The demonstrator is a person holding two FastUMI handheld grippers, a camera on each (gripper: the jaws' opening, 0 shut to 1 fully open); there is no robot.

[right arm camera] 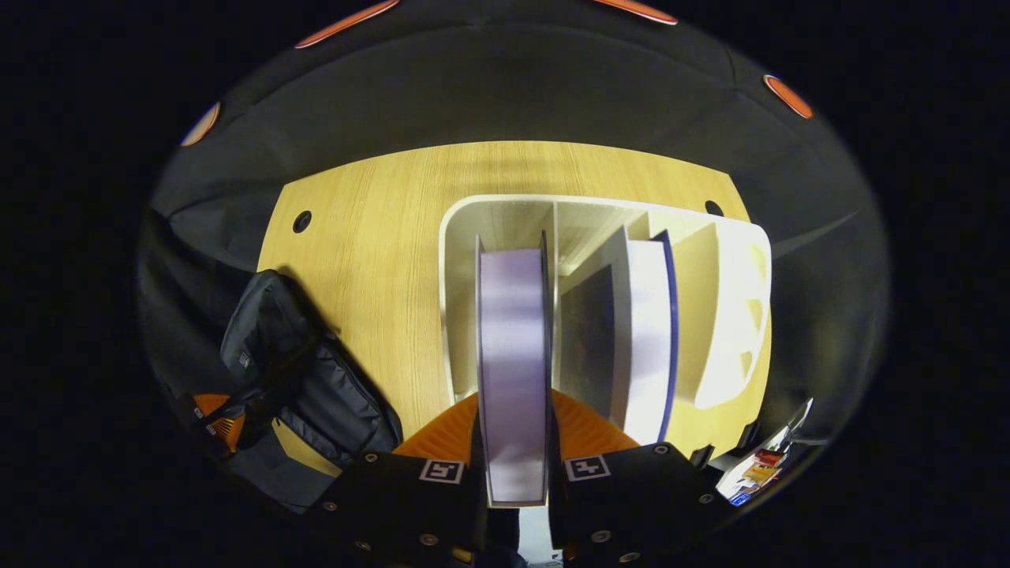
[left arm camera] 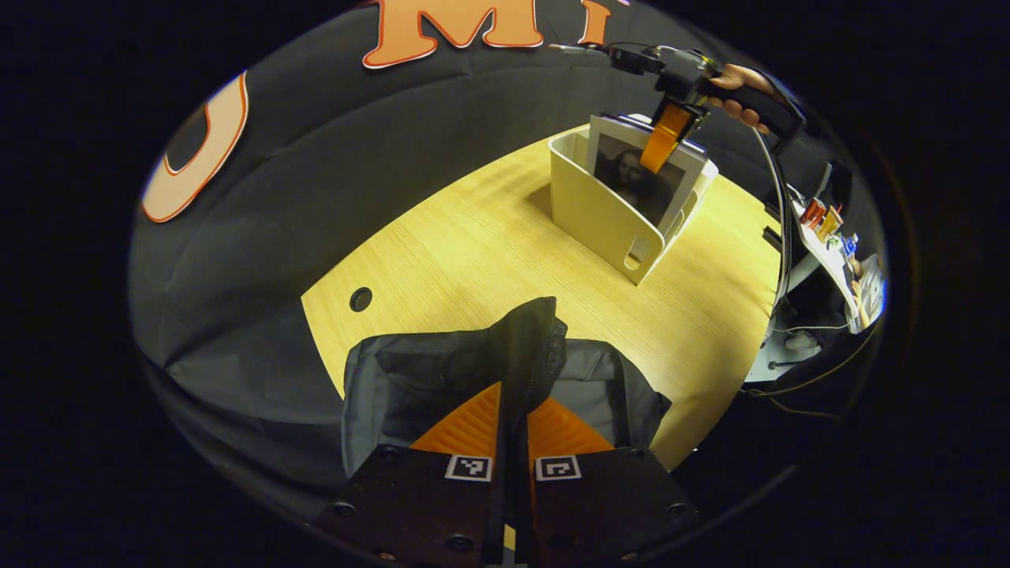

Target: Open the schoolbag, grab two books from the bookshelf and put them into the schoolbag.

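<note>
Book (right arm camera: 513,355) apparently between right tongs (right arm camera: 514,461).

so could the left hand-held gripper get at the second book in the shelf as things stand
Probably not. The left hand-held gripper is shut on the schoolbag's flap, holding it up, and the second book stands in the bookshelf across the table, where the right hand-held gripper already grips a book.

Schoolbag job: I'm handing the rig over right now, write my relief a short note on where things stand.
Left gripper: shut on the schoolbag flap, holding it up.
Right gripper: shut on a book standing in the white bookshelf.
A second book stands in the next slot. Bag and shelf sit on the wooden table.
Done: first book gripped.
Left: lift it out, bag it, then bag the second.
</note>
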